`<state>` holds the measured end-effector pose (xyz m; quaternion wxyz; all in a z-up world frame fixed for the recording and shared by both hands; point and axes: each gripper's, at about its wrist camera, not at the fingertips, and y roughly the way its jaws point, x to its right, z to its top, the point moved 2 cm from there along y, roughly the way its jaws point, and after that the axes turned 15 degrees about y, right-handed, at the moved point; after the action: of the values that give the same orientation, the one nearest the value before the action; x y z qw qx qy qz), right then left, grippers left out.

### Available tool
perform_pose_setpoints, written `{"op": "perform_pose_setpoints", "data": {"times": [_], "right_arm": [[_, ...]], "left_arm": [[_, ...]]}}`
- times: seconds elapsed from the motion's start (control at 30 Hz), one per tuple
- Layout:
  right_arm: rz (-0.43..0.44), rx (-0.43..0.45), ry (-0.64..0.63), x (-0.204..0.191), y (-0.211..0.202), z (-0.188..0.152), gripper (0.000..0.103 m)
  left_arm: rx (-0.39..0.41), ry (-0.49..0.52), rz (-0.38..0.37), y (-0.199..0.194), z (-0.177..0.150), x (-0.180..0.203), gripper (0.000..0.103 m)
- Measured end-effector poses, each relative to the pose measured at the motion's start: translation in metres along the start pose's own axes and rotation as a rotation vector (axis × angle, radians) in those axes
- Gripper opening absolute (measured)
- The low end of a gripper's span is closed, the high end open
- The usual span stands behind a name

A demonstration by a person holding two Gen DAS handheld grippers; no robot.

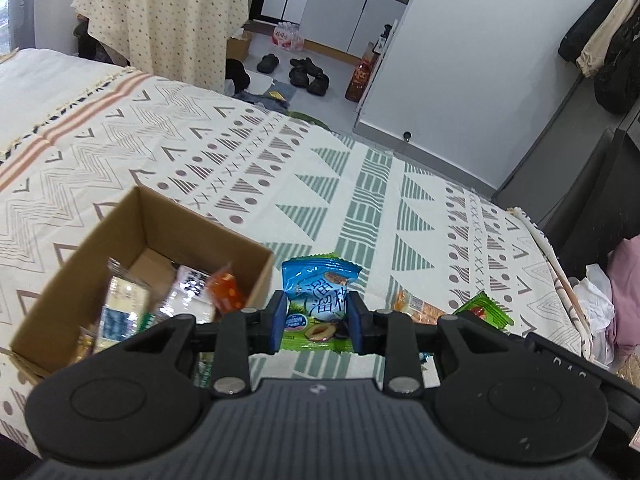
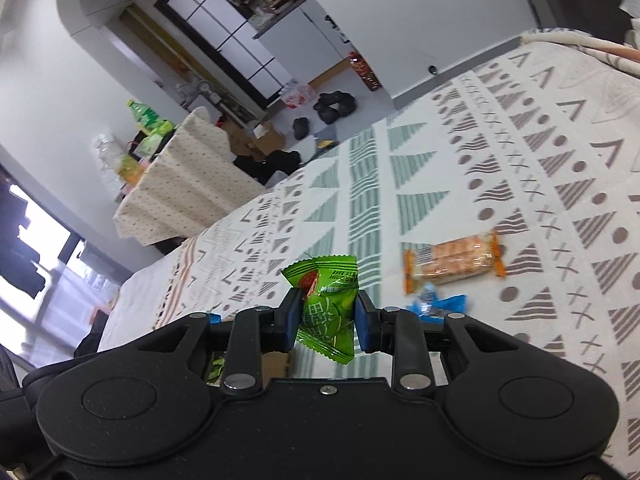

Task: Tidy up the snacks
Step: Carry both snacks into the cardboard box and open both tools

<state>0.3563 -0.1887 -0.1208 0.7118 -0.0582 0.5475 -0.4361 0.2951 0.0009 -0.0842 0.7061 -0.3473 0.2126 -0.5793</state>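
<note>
On the left of the bed (image 1: 360,184), near its front edge, stands the box (image 1: 80,264). It is open and some snacks lie in it already, among them an orange pack (image 1: 226,292) against its right wall.

Just right of the box is the left gripper (image 1: 317,322). Its blue pads are clamped on a blue packet (image 1: 320,292), which stands upright between them, clear of the cloth. The packet is beside the box's right wall, not over the opening. If the pads let go here, I think it would fall on the bed or hit the rim and slide outside. The pads hold only the lower half, and the foil is smooth, so a quick swing may also pull it loose.

Further right, the right gripper (image 2: 326,326) is clenched on a green packet (image 2: 328,312), which hangs twisted between the pads, also above the cloth. The grip looks to be on one crumpled side, so the packet may turn or slip out on the way.

Both hands must go to the same small box, so the two grippers may collide over it.

Near the bed's right part, a biscuit pack (image 2: 452,264) and a blue wrapper (image 2: 436,304) lie on the cloth.
</note>
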Motion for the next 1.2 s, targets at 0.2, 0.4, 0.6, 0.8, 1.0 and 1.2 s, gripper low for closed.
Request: {"op": "perform_pose_setpoints", "data": {"times": [0.2, 0.4, 0.6, 0.8, 1.0, 1.2], "right_arm": [[0.022, 0.002, -0.039, -0.021, -0.001, -0.011, 0.028], [0.023, -0.013, -0.064, -0.035, 0.005, -0.025, 0.028], [0.032, -0.020, -0.102, -0.052, 0.010, -0.040, 0.028], [0.035, -0.027, -0.133, -0.070, 0.018, -0.055, 0.028], [0.026, -0.040, -0.155, -0.085, 0.029, -0.067, 0.028], [0.015, -0.046, -0.180, -0.101, 0.042, -0.076, 0.028]], "left_arm": [[0.017, -0.020, 0.011, -0.014, 0.002, -0.021, 0.031], [0.024, -0.043, 0.021, -0.026, 0.003, -0.047, 0.031], [0.028, -0.074, 0.033, -0.036, 0.005, -0.080, 0.031], [0.014, -0.108, 0.014, -0.035, 0.000, -0.106, 0.031], [-0.003, -0.143, -0.030, -0.024, 0.001, -0.129, 0.031], [-0.003, -0.179, -0.063, -0.010, 0.003, -0.149, 0.031]]}}
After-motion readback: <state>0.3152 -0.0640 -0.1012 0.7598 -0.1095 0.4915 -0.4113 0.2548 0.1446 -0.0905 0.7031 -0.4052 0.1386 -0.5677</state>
